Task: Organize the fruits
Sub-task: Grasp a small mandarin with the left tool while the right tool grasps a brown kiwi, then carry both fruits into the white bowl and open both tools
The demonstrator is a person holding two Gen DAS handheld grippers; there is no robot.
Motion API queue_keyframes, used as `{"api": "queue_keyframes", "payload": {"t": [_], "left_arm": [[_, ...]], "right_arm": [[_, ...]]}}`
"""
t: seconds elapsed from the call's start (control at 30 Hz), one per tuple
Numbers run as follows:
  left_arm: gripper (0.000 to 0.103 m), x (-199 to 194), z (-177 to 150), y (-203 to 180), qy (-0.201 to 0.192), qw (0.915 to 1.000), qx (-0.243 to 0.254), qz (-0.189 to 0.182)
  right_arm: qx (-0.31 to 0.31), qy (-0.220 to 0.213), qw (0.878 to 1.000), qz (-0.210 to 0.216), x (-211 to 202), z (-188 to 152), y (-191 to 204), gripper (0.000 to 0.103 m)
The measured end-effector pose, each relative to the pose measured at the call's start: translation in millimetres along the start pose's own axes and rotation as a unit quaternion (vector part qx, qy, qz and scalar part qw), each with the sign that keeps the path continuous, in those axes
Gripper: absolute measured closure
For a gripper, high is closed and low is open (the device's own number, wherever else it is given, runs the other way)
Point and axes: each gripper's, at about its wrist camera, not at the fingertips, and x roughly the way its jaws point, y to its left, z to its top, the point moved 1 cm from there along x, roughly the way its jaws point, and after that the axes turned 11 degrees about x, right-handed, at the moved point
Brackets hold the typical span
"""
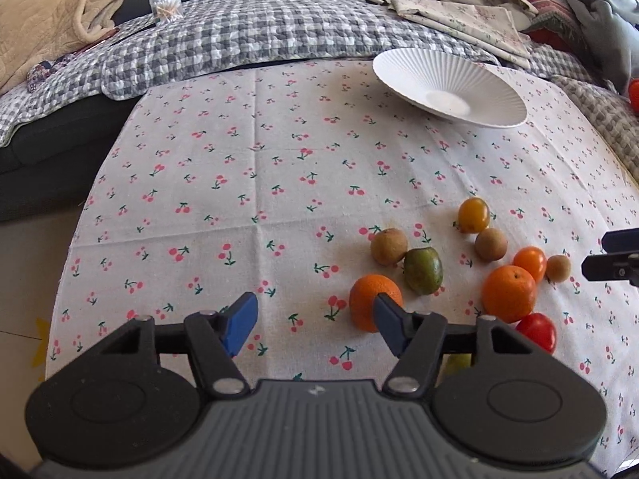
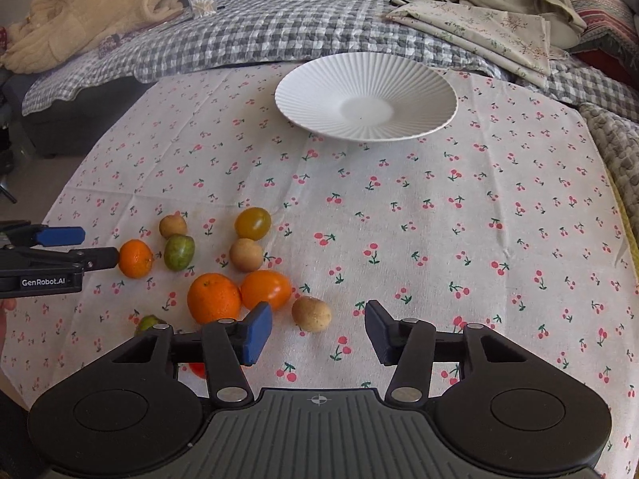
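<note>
The fruits lay in a loose cluster on the cherry-print tablecloth (image 2: 399,207), near my side of it and well apart from the white ribbed plate (image 2: 365,97), which stood bare toward the far edge; I counted a small orange (image 1: 375,303), a green fruit (image 1: 422,270) touching a brown one (image 1: 388,246), a yellow tomato (image 1: 473,214) with another brown fruit (image 1: 491,244) just beside it, a larger orange (image 1: 508,293), an orange tomato (image 1: 530,262) against it, a little brown fruit (image 1: 558,267) and a red tomato (image 1: 536,331); a pale green fruit was mostly hidden behind the tool, so I could not tell what it was.

My left gripper (image 1: 315,323) had its jaws apart; the small orange sat by the right blue pad, and in the right wrist view the dark finger tip appeared to meet its side while the other pad stood clear, so nothing was clamped.

My right gripper (image 2: 318,329) also had its jaws apart, with the little brown fruit (image 2: 311,314) between them and touching neither pad; the larger orange (image 2: 214,297) lay just beyond its left pad.

Behind the table I saw a grey checked quilt (image 2: 279,28), a beige blanket (image 2: 92,4) and folded floral cloths (image 2: 487,28).
</note>
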Motion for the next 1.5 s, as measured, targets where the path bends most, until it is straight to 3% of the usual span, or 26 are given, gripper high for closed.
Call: {"api": "queue_keyframes", "payload": {"t": [0.23, 0.47, 0.67, 0.77, 0.9, 1.13, 1.5], "left_arm": [[0.036, 3.7, 2.2, -11.4, -0.014, 0.9993, 0.010, -0.034], [0.035, 11.8, 3.1, -22.3, -0.023, 0.9979, 0.035, -0.049], [0.042, 16.5, 3.1, -36.6, -0.027, 0.9950, 0.069, -0.067], [0.057, 21.5, 3.1, -42.8, -0.021, 0.9933, 0.083, -0.078], [0.069, 26.0, 3.7, -45.0, -0.019, 0.9925, 0.091, -0.078], [0.070, 20.9, 6.3, -43.2, -0.018, 0.9908, 0.090, -0.100], [0.070, -6.4, 38.7, -26.6, -0.067, 0.9903, 0.059, -0.106]], "right_arm": [[-0.041, 0.006, 0.999, 0.023, 16.2, -8.0, 5.3, 0.055], [-0.053, 0.014, 0.998, 0.015, 29.9, -4.6, 3.7, 0.069], [-0.047, 0.016, 0.999, 0.016, 34.1, -0.7, -1.0, 0.074], [-0.049, 0.017, 0.999, 0.016, 36.2, 0.7, -0.6, 0.079], [-0.053, 0.015, 0.998, 0.016, 36.9, 1.0, 1.1, 0.079], [-0.043, 0.019, 0.999, 0.016, 34.7, 2.5, -2.8, 0.079], [-0.001, -0.014, 1.000, 0.018, 16.7, 25.5, -19.8, 0.079]]}}
